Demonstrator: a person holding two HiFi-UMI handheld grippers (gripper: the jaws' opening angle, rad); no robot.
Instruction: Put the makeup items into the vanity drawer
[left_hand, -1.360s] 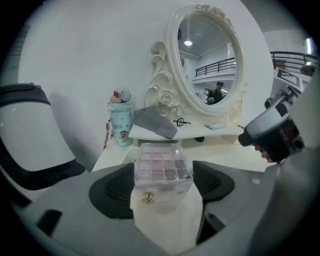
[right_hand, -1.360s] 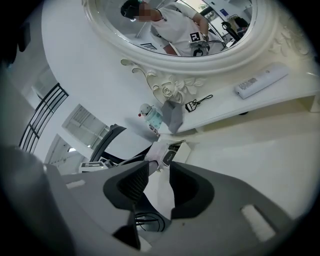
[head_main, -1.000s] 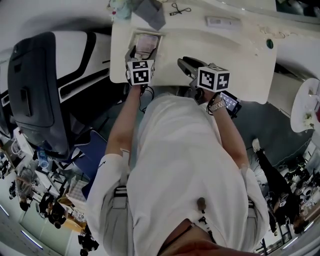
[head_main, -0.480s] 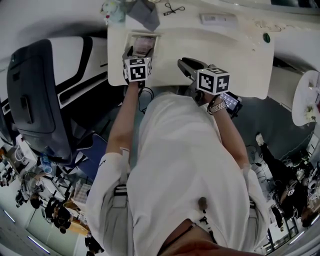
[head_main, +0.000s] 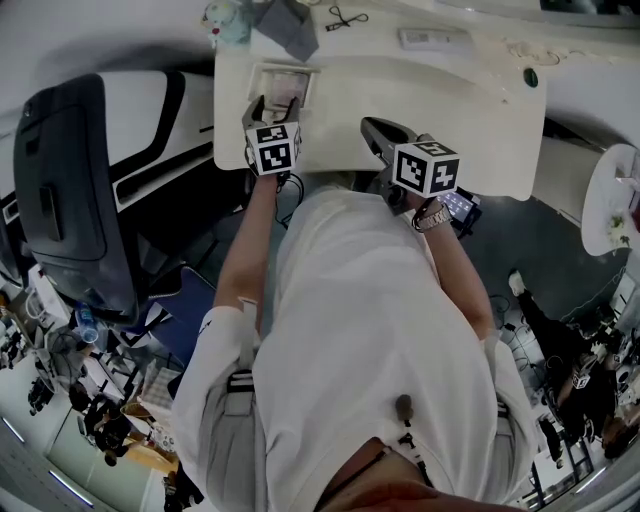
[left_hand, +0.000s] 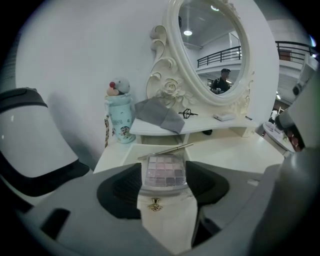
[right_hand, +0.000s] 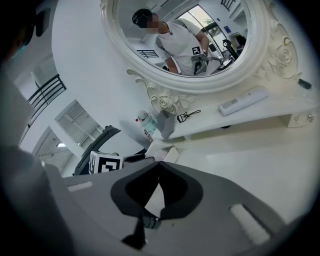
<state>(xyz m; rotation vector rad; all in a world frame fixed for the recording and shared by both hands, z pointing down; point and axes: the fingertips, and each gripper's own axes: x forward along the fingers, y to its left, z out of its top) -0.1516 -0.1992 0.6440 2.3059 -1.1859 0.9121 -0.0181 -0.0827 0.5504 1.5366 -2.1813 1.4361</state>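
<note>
White drawer (left_hand: 167, 226), open, holds palette (left_hand: 165, 170) and brush (left_hand: 167, 149). Your left hand-held gripper (left_hand: 162, 187), jaws just narrowing, straddles the knob (left_hand: 154, 204) without contact. The right hand-held gripper (right_hand: 159, 164) is pinched together, empty.

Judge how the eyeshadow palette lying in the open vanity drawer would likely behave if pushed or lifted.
The eyeshadow palette looks flat and rigid, so it would probably slide rather than roll or tip. Its shiny casing suggests a slippery grip. The pressed powder squares might crack if dropped.
</note>
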